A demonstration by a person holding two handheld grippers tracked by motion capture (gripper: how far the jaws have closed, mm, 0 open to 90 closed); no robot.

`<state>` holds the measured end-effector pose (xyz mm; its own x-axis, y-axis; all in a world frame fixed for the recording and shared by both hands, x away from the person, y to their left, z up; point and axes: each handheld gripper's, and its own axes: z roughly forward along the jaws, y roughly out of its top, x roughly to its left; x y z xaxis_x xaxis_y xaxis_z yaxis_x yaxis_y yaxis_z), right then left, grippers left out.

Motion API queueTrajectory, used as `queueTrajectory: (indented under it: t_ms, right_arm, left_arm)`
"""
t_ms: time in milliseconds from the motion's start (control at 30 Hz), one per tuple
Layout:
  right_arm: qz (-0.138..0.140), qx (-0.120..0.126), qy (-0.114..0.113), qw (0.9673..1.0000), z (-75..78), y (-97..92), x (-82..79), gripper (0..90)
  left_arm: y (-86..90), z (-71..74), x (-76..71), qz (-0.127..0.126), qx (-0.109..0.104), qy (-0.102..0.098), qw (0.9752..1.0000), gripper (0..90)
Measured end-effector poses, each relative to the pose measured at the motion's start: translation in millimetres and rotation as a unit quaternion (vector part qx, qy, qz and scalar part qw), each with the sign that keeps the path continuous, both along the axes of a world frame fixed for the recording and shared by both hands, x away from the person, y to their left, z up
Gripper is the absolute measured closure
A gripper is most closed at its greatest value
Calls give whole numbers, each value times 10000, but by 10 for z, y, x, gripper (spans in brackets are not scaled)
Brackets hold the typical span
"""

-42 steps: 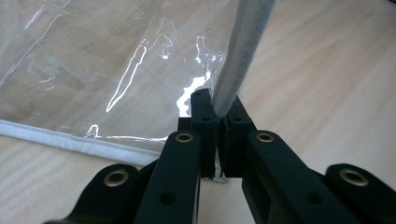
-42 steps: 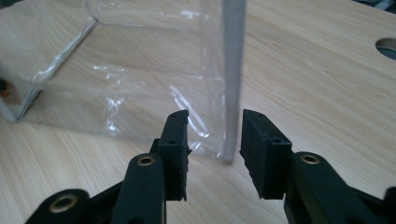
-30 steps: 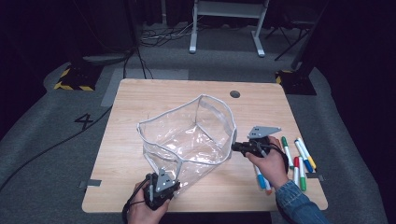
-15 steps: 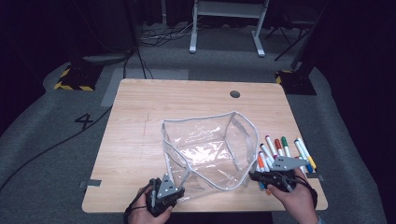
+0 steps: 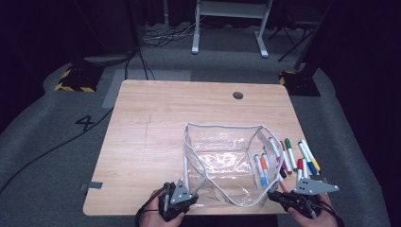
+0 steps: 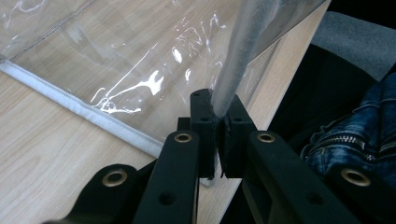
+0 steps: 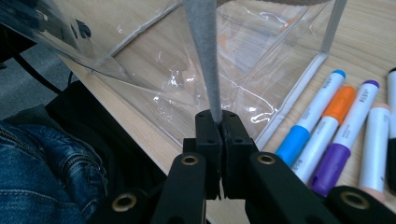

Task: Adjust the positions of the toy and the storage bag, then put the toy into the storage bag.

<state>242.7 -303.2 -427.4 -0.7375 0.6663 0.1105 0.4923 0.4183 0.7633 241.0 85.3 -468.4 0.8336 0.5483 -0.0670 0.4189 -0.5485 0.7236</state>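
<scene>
A clear plastic pouch [image 5: 222,163] with grey-white trim stands open on the wooden table [image 5: 151,123], near its front edge. My left gripper [image 5: 194,196] is shut on the pouch's grey trim strip [image 6: 229,79] at the front left corner. My right gripper [image 5: 275,195] is shut on the trim [image 7: 205,56] at the front right corner. Several coloured markers [image 5: 295,158] lie right of the pouch. A blue and an orange one [image 5: 261,169] show through its clear wall; whether they are inside or behind it I cannot tell.
The table's near edge [image 7: 135,126] runs just under both grippers, with the person's jeans [image 7: 42,172] below it. Blue, orange and purple markers [image 7: 334,119] lie close to the right jaws. A round cable hole [image 5: 238,95] is at the table's far right.
The right gripper has pulled the pouch's edge toward the table's front and to the right. The pouch slid right with it, up against the markers. The left gripper has stayed nearly still.
</scene>
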Motion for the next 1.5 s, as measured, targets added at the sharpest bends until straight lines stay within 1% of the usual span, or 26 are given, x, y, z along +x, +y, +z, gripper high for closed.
queueTrajectory:
  t_ms: [67,100,167,233,333,467,567,633,700,733,767,833,867,967,1033,1100,1133,1167,1200,1233,1300,1333,1367,1400,1433,1500]
  right_arm:
    - [-22,5,4,10000,3,-21,-13,877]
    - [-17,14,1,10000,3,-28,-14,873]
    - [-1,23,11,10000,12,-39,-15,863]
    - [-21,56,-54,10000,45,-63,-21,837]
    - [5,-17,-111,9999,122,-117,-23,791]
    - [-52,8,-80,10000,213,-206,-13,731]
    - [-192,30,-226,9996,286,-287,-17,708]
    - [-322,73,-255,9991,326,-348,-2,687]
    - [-383,67,-281,9988,339,-380,16,681]
    - [-508,44,-303,9982,357,-443,59,667]
    - [-562,50,-314,9979,360,-472,83,660]
    - [-646,28,-324,9974,366,-530,128,661]
    - [-694,38,-318,9971,364,-560,150,660]
    - [-810,8,-283,9963,362,-637,213,655]
    - [-927,-9,-304,9952,362,-680,255,637]
    - [-1037,-51,-279,9942,358,-718,299,616]
    - [-1037,-51,-279,9942,358,-718,299,616]
    - [-1156,-126,-282,9928,343,-761,348,584]
    - [-1200,-188,-251,9923,330,-783,376,576]
    - [-1250,-270,-221,9915,316,-808,401,576]
    - [-1370,-319,-166,9899,285,-860,449,556]
    - [-1479,-362,-52,9883,255,-904,488,553]
    - [-1548,-431,-41,9870,228,-943,522,553]
    - [-1548,-431,-41,9870,228,-943,522,553]
    - [-1696,-630,61,9835,166,-1012,589,553]
    - [-1817,-769,198,9802,86,-1068,649,559]
  left_arm:
    - [16,-2,-3,-41,-119,26,9999,835]
    - [37,4,-4,-35,-213,47,9998,803]
    - [110,39,-5,101,-258,122,9995,717]
    - [188,97,-13,219,-323,177,9991,631]
    - [264,171,-33,275,-225,117,9993,561]
    - [324,194,-6,253,-228,90,9994,496]
    - [383,234,19,330,-159,-81,9993,466]
    - [438,253,69,447,-93,-195,9988,450]
    - [460,256,92,501,-75,-227,9985,429]
    - [502,258,136,582,-23,-314,9978,422]
    - [563,251,205,777,58,-416,9961,414]
    - [619,232,271,938,122,-510,9942,395]
    - [619,232,271,938,122,-510,9942,385]
    - [727,165,403,1115,97,-607,9919,362]
    - [751,138,434,1138,95,-619,9915,342]
    - [817,19,528,1166,74,-672,9909,331]
    - [817,19,528,1166,74,-672,9909,333]
    - [859,-85,581,1246,136,-671,9898,331]
    - [876,-135,603,1276,212,-645,9895,332]
    - [892,-185,624,1297,247,-605,9894,331]
    - [922,-265,657,1327,275,-507,9895,327]
    - [922,-265,657,1327,275,-507,9895,327]
    - [943,-327,677,1338,293,-477,9894,326]
    - [943,-327,677,1338,293,-477,9894,325]
    - [960,-375,702,1338,317,-440,9895,324]
    - [963,-424,726,1434,385,-409,9881,319]
